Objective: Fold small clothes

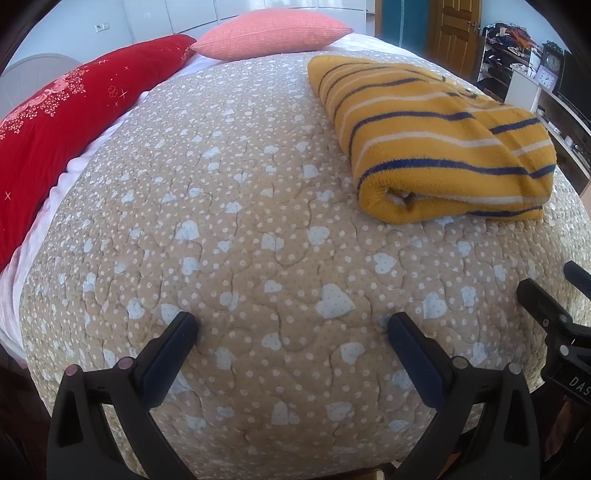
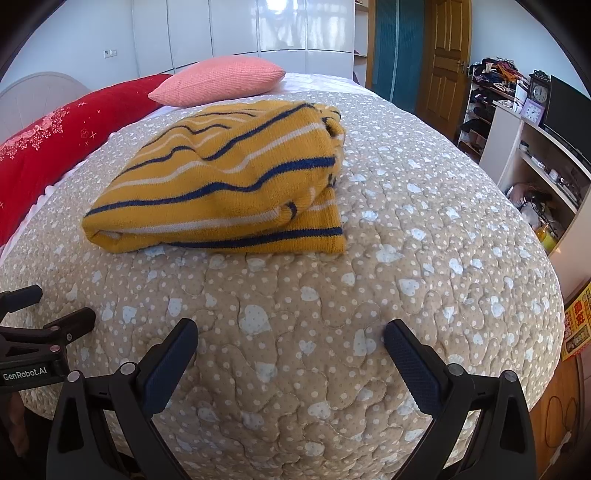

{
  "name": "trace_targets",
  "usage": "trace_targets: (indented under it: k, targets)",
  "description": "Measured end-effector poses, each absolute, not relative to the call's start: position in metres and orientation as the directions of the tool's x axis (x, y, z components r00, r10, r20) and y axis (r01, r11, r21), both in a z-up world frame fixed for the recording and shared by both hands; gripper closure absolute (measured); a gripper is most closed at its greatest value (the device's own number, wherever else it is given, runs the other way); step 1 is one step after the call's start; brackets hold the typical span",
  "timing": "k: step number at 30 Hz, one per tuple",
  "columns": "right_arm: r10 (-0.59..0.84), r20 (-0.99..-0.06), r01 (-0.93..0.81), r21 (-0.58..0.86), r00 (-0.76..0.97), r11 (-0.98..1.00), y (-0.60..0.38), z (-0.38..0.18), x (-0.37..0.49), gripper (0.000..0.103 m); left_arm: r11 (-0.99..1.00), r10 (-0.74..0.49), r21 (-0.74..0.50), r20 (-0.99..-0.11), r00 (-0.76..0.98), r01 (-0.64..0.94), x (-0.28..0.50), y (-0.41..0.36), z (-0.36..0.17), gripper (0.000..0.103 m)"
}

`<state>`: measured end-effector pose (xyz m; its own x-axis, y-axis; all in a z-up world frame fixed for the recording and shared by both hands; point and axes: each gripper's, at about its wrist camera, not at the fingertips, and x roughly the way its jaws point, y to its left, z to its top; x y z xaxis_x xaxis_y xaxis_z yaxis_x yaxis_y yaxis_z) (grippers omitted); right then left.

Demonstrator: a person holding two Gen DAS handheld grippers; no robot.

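Observation:
A yellow knit sweater with blue and white stripes lies folded into a thick bundle on the beige quilt. In the right wrist view the sweater sits ahead and a little left of centre. My left gripper is open, hovering over bare quilt well short of the sweater and to its left. My right gripper is open too, with nothing between its fingers, some way in front of the bundle. Each gripper shows at the edge of the other's view: the right gripper and the left gripper.
The beige heart-patterned quilt covers the bed. A red bolster and a pink pillow lie at the head. Shelves with a clock and clutter and a wooden door stand to the right.

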<state>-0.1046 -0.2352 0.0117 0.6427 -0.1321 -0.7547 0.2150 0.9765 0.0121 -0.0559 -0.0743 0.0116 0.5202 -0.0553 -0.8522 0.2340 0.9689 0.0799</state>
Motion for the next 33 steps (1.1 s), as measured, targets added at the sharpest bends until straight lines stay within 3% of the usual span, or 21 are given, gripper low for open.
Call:
trace_targets:
  k: [11, 17, 23, 29, 30, 31, 33]
  targets:
    - [-0.126, -0.742, 0.223, 0.032, 0.658, 0.974, -0.228, 0.011, -0.104, 0.0, 0.963, -0.085, 0.065, -0.849, 0.521, 0.263, -0.057, -0.073, 0.01, 0.0]
    - [-0.086, -0.665, 0.215, 0.114, 0.742, 0.97, -0.257, 0.054, -0.093, 0.0, 0.943, -0.216, -0.005, -0.77, 0.6, 0.333, -0.058, -0.073, 0.055, 0.0]
    - [0.04, -0.595, 0.145, 0.259, 0.803, 0.955, -0.302, 0.077, -0.028, 0.0, 0.878, -0.429, -0.229, -0.768, 0.475, 0.422, 0.016, -0.091, 0.075, 0.0]
    - [0.185, -0.662, 0.144, 0.41, 0.726, 0.901, -0.342, 0.045, 0.055, 0.001, 0.857, -0.493, -0.357, -0.779, 0.388, 0.371, 0.092, -0.11, 0.052, 0.0]
    - [0.243, -0.661, 0.128, 0.461, 0.71, 0.878, -0.347, 0.037, 0.067, 0.007, 0.842, -0.518, -0.393, -0.778, 0.354, 0.37, 0.101, -0.115, 0.046, 0.0]
    - [0.301, -0.654, 0.114, 0.513, 0.693, 0.851, -0.349, 0.029, 0.077, 0.022, 0.832, -0.535, -0.422, -0.784, 0.316, 0.361, 0.11, -0.121, 0.038, 0.0]
    - [0.393, -0.625, 0.105, 0.608, 0.674, 0.787, -0.35, 0.016, 0.091, 0.034, 0.835, -0.536, -0.45, -0.797, 0.279, 0.317, 0.12, -0.125, 0.024, 0.0]
